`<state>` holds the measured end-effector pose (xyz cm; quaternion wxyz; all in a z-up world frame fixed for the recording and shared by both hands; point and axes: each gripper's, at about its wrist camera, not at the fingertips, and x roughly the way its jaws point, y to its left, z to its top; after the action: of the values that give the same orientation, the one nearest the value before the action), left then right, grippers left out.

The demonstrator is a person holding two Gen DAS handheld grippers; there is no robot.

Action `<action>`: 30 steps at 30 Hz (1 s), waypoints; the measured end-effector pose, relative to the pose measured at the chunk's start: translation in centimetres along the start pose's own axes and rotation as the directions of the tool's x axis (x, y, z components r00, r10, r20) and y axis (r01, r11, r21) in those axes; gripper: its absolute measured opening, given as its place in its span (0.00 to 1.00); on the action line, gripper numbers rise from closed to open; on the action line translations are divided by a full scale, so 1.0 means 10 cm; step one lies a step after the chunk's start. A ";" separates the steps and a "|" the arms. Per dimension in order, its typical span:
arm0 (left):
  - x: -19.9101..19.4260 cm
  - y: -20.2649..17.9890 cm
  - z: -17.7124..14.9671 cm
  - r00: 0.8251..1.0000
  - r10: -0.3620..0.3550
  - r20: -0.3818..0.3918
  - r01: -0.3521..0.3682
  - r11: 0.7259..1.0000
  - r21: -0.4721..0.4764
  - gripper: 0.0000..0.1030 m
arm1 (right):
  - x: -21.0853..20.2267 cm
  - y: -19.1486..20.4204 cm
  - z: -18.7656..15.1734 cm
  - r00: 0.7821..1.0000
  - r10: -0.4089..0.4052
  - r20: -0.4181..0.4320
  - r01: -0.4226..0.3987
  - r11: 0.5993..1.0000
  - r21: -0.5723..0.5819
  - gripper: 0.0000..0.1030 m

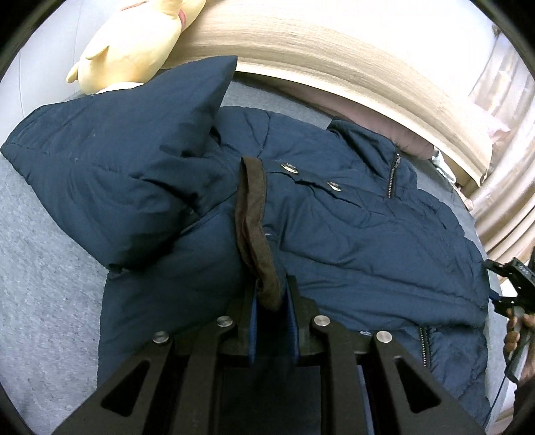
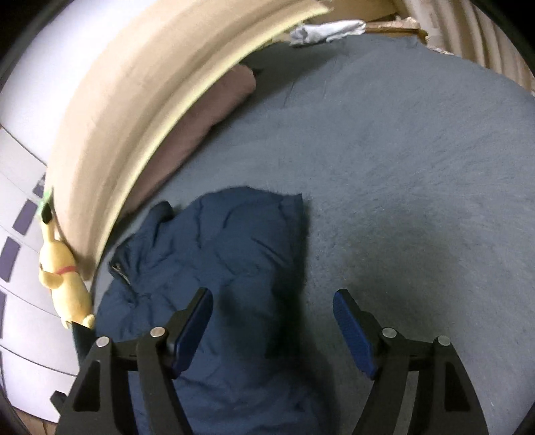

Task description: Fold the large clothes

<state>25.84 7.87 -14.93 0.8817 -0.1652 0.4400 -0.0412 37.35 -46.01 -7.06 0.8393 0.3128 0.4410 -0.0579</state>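
A navy quilted jacket (image 1: 351, 227) lies on a grey bed cover (image 1: 43, 267), with one sleeve (image 1: 110, 167) folded up across its left side. My left gripper (image 1: 272, 294) is shut on the sleeve's brown cuff (image 1: 250, 217), held over the jacket's middle. In the right wrist view the jacket (image 2: 217, 267) lies low and left. My right gripper (image 2: 272, 318) is open and empty, hovering above the jacket's right edge and the bed cover (image 2: 401, 167). The right gripper also shows at the far right edge of the left wrist view (image 1: 511, 281).
A wooden headboard (image 1: 334, 57) curves along the far side. A yellow plush toy (image 1: 133, 40) leans at its left end. A brown pillow (image 2: 200, 123) lies against the headboard. A pale crumpled cloth (image 2: 324, 30) lies at the far end. Curtains (image 1: 508, 200) hang on the right.
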 end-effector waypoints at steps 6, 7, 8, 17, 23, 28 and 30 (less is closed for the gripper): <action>-0.01 -0.01 -0.02 1.000 0.005 0.011 -0.005 1.000 0.004 0.18 | 0.26 0.08 -0.06 0.999 -0.044 -0.028 0.042 0.997 -0.060 0.28; -0.01 0.00 -0.02 1.000 0.004 0.012 -0.004 1.000 0.004 0.18 | 0.26 0.10 -0.08 0.998 -0.057 -0.026 0.055 0.996 -0.069 0.28; -0.02 0.00 -0.02 1.000 0.002 0.013 -0.002 1.000 0.003 0.18 | 0.29 0.11 -0.07 0.997 -0.071 -0.029 0.069 0.995 -0.074 0.28; -0.05 -0.07 -0.01 0.999 0.045 0.016 -0.045 0.999 0.029 0.20 | -0.19 0.49 -0.16 0.969 -0.194 0.155 0.225 0.951 -0.212 0.49; -0.63 -0.40 0.12 0.968 0.183 0.172 -0.200 0.976 0.091 0.54 | -0.58 1.04 -0.59 0.971 -0.074 0.228 0.162 0.905 -0.393 0.66; -0.76 -0.69 0.19 0.928 0.228 0.296 -0.292 0.937 0.194 0.70 | -0.20 1.37 -1.01 0.980 -0.081 0.181 0.167 0.828 -0.535 0.66; -0.62 -0.71 0.17 0.933 0.242 0.265 -0.304 0.926 0.223 0.70 | -0.09 1.40 -1.15 0.980 -0.105 0.166 0.182 0.807 -0.562 0.66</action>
<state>23.98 2.96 -6.92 0.9382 0.0117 0.3430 0.0449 33.93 -28.36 -4.43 0.9139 0.0065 0.4058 -0.0053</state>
